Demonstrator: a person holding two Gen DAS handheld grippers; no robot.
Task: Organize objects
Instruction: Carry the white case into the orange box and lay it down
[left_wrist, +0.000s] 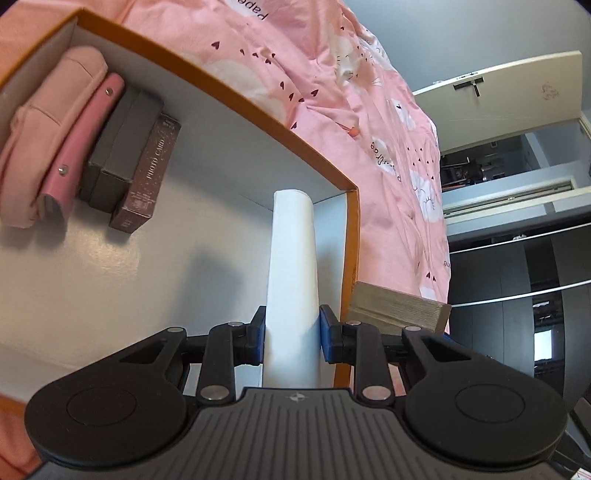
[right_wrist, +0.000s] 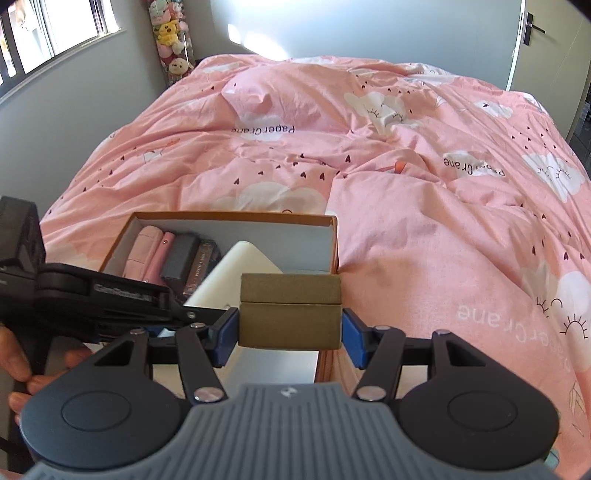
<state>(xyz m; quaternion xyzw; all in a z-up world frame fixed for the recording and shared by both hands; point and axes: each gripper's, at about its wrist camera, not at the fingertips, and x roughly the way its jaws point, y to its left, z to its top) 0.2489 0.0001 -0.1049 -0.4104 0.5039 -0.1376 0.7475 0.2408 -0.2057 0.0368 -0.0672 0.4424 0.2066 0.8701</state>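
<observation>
White slab (left_wrist: 291, 280) clamped between left gripper (left_wrist: 291, 338) fingers, inside orange box (left_wrist: 352, 236). Brown box (right_wrist: 290, 312) clamped by right gripper (right_wrist: 290, 332) fingers, over orange box's near edge.

Open box (right_wrist: 334, 236) on bedspread (right_wrist: 443, 229).

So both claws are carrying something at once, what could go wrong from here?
The left gripper pinches only the near end of the white box, so it could pivot or slip. The right gripper and its brown cardboard box hang close beside it above the orange box, so they might collide.
</observation>
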